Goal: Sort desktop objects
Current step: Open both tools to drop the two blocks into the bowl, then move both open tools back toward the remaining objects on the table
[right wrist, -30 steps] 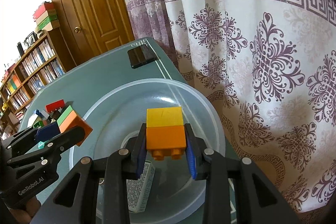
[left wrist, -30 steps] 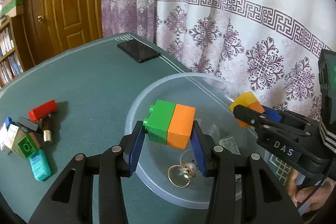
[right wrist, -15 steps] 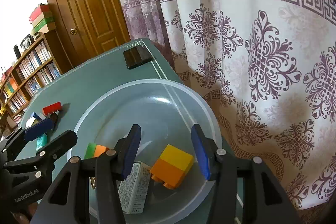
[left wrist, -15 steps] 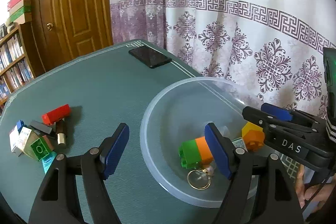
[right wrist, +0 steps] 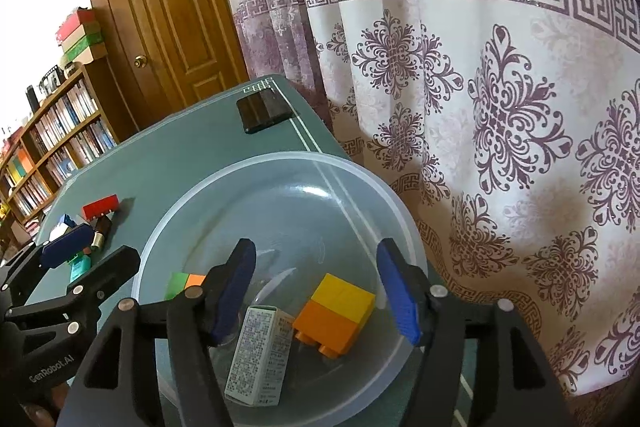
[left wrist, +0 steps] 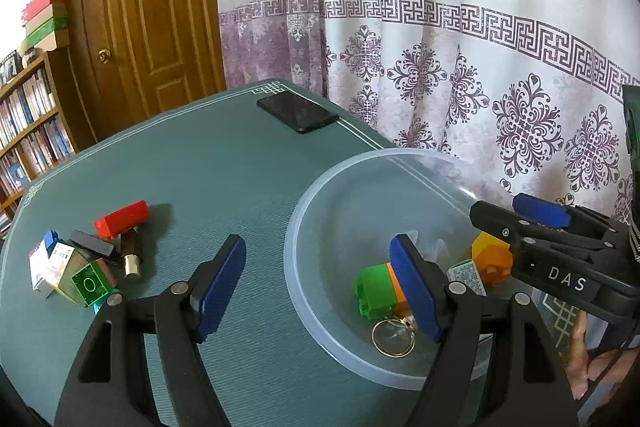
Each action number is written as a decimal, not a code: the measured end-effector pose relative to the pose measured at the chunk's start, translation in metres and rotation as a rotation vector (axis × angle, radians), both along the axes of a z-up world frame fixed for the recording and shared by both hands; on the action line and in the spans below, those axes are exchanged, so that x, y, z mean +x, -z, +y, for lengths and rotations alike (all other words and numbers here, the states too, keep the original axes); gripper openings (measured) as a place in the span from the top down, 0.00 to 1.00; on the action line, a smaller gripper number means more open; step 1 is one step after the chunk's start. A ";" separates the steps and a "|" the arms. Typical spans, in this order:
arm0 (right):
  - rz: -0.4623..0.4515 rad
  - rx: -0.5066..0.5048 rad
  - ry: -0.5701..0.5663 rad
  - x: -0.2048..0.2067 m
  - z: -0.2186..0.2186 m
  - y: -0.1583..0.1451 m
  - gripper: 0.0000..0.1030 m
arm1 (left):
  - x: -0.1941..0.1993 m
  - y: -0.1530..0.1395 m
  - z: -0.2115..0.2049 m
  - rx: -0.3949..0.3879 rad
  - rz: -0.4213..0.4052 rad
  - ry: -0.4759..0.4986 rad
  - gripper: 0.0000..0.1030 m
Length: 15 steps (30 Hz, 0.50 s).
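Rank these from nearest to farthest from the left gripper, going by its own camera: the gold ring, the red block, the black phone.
1. Gold ring: in the bowl, beside the left gripper.
2. Red block: on the table, left.
3. Black phone: far edge, by the curtain.

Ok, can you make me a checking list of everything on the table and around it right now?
Surface: green table mat with a white border line.
Job's things: clear bowl holds a green-orange block, a yellow-orange block, a small printed box and a gold ring.
Clutter: a pile left on the mat: red block, lipstick, green box, more small bits; black phone at the far edge.
Grippers: left tool open, empty; right tool just been opening, nothing between its pads.
Cables: nothing seen.
Surroundings: patterned curtain, wooden door, bookshelf.
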State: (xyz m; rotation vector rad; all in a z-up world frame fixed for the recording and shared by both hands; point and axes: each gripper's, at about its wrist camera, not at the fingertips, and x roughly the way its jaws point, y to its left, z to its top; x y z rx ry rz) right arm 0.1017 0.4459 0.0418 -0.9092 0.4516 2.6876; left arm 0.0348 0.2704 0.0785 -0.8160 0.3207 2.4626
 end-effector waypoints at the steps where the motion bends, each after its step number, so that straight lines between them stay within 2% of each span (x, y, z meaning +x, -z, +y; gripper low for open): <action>1: 0.001 0.000 0.000 0.000 0.000 0.000 0.34 | 0.000 0.000 0.000 -0.001 0.001 -0.002 0.25; 15: 0.000 0.003 -0.008 0.000 -0.007 -0.001 0.33 | -0.002 0.001 -0.013 -0.007 0.000 -0.032 0.25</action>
